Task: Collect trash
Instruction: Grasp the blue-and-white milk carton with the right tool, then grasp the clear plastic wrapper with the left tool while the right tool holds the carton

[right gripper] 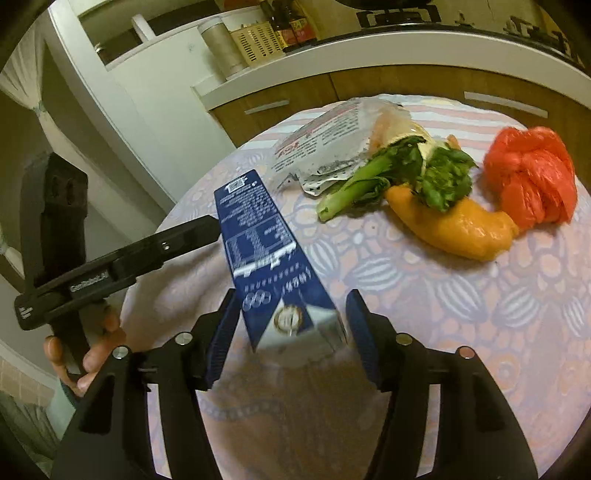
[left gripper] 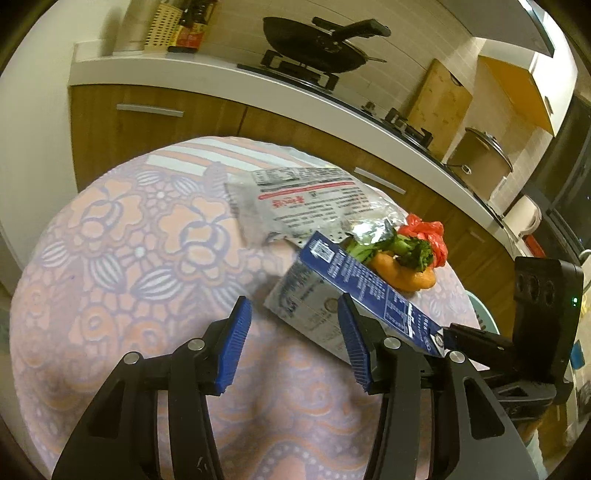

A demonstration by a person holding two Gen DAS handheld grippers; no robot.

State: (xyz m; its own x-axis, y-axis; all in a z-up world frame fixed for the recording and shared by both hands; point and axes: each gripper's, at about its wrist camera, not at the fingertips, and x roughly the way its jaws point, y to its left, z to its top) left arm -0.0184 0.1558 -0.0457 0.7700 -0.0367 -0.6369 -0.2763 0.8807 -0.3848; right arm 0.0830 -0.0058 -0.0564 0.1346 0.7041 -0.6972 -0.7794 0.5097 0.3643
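Progress: nothing visibly binned; no bin in view.
Blue carton (right gripper: 271,266): on the round table (right gripper: 461,314), its near end between the right gripper (right gripper: 291,334) pads, jaws half open, contact unclear.
Left gripper (left gripper: 295,343): half open, empty, just left of the carton.
Left to collect: printed wrapper (left gripper: 306,201), greens (right gripper: 402,177), orange peel (right gripper: 454,229), red bag (right gripper: 532,177), all beyond the carton.
Room: bare cloth left of the carton; table edge near its close end.

A home kitchen: a black wok (left gripper: 317,48) sits on a gas hob (left gripper: 291,72) set into a white worktop (left gripper: 207,79); wooden cabinets with metal handles (left gripper: 149,110) run beneath; sauce bottles (right gripper: 291,22) stand at the tiled wall; a cutting board (left gripper: 439,107) leans there; a lidded pot (left gripper: 484,155) stands nearby.
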